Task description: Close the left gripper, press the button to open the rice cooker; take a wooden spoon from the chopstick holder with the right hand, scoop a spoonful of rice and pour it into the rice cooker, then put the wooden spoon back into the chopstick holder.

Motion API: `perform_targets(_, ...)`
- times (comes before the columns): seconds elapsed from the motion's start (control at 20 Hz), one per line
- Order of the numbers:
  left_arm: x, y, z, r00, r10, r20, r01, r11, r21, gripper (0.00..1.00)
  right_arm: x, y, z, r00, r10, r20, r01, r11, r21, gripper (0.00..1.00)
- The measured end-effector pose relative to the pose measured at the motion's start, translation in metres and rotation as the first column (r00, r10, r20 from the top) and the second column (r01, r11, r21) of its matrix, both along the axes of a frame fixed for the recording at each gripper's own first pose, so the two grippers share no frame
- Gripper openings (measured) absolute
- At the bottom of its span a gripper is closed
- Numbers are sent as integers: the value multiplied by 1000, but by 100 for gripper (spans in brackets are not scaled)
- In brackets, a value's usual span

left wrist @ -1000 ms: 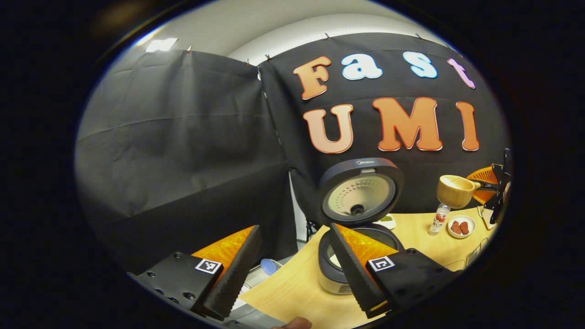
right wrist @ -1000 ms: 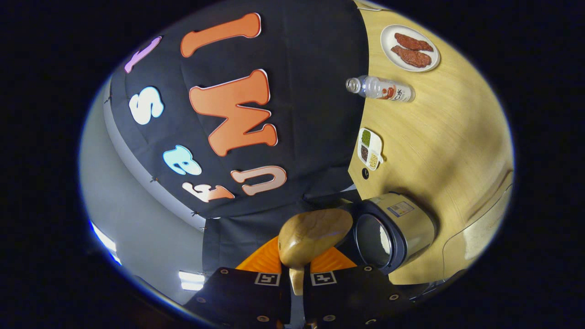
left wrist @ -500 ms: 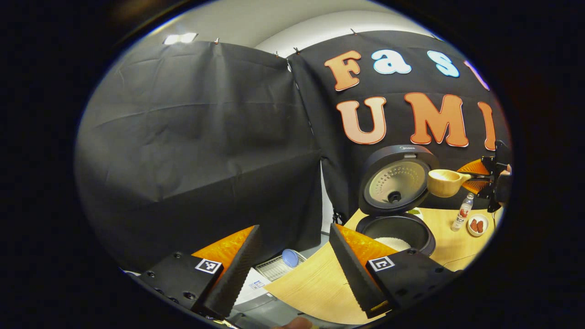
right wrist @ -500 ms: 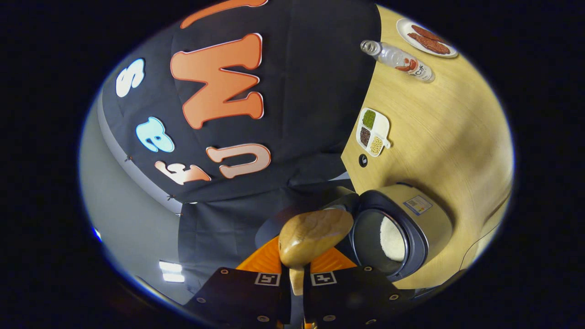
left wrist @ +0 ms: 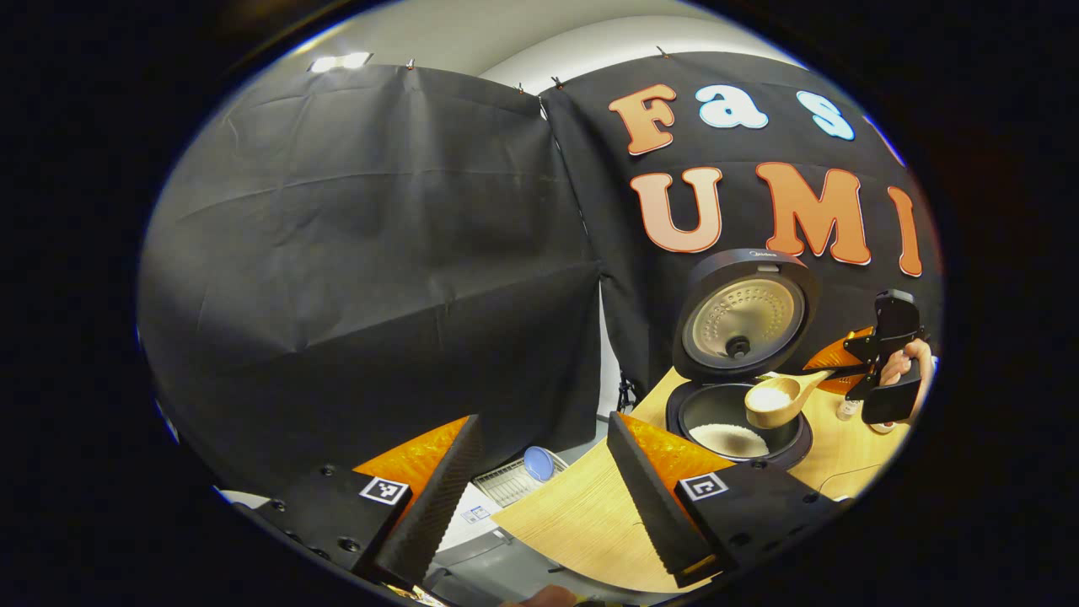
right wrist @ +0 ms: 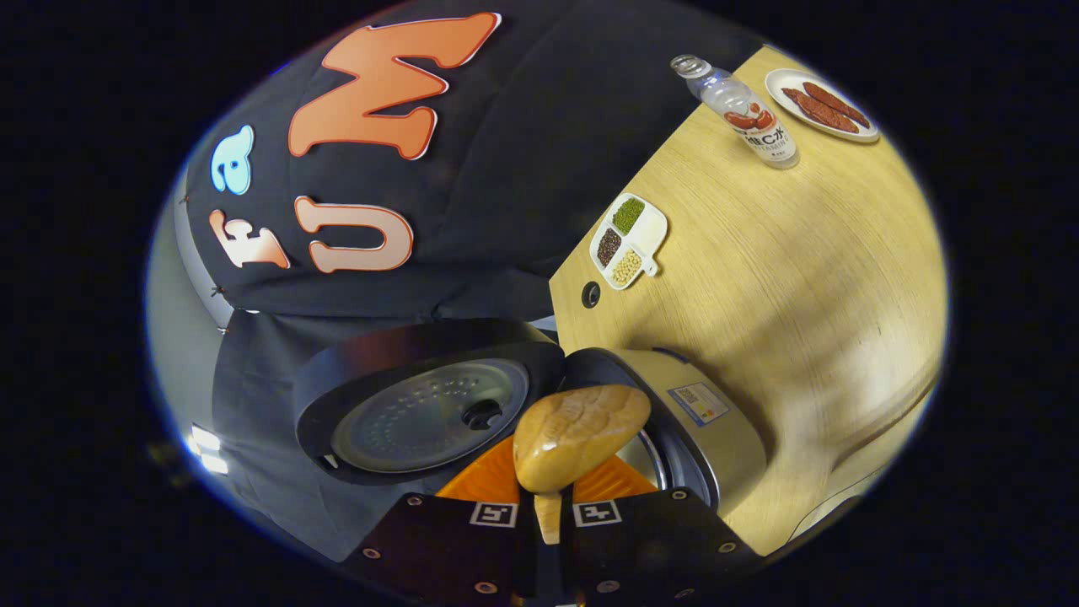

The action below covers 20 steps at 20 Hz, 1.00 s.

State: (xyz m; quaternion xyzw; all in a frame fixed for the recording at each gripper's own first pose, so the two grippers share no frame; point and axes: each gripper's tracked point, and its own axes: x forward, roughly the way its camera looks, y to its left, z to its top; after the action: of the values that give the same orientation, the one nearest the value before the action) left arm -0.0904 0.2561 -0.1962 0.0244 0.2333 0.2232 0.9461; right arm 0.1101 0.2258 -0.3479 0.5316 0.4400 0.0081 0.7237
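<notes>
The rice cooker (left wrist: 738, 421) stands on the wooden table with its lid (left wrist: 746, 314) up and white rice in its pot. In the left gripper view the wooden spoon (left wrist: 771, 402) hangs over the pot, rice in its bowl, held by my right gripper (left wrist: 830, 371) with a hand behind it. In the right gripper view my right gripper (right wrist: 548, 493) is shut on the spoon's handle; the spoon's bowl (right wrist: 582, 434) covers part of the cooker (right wrist: 700, 421) and its lid (right wrist: 430, 413). My left gripper (left wrist: 539, 489) stands open, off the table's left edge, nothing between its fingers.
On the table (right wrist: 801, 278) behind the cooker lie a three-part dish of beans (right wrist: 628, 240), a small bottle (right wrist: 750, 114) and a plate of red-brown pieces (right wrist: 822, 105). Below the table's left edge sits a white rack with a blue disc (left wrist: 538, 464).
The right gripper has come down and toward the cooker, bringing the spoon from beside the lid to just above the open pot. The left gripper has drawn slightly back and left, still open.
</notes>
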Motion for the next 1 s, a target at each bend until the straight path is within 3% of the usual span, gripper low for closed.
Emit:
perform_targets(0.15, -2, 4, -2, 1000, 5, -14, -5, 1000, 4, 100, 12, 3, 10, 996, 60, 70, -52, 992, -111, 10)
perform_targets(0.35, -4, 6, -3, 1000, 4, -25, -4, 1000, 11, 100, 21, 10, 26, 967, 185, 175, -133, 953, -272, 10)
perform_targets(0.45, -5, 6, -3, 1000, 3, -28, -2, 1000, 12, 100, 21, 16, 31, 943, 256, 214, -170, 920, -354, 10)
perform_targets(0.6, -2, 6, -4, 1000, 0, -31, 0, 1000, 15, 97, 22, 27, 36, 893, 377, 245, -220, 841, -494, 10)
perform_targets(1.0, -6, 8, -5, 999, 10, -37, -9, 1000, 20, 97, 25, 36, 44, 802, 531, 273, -253, 716, -650, 10)
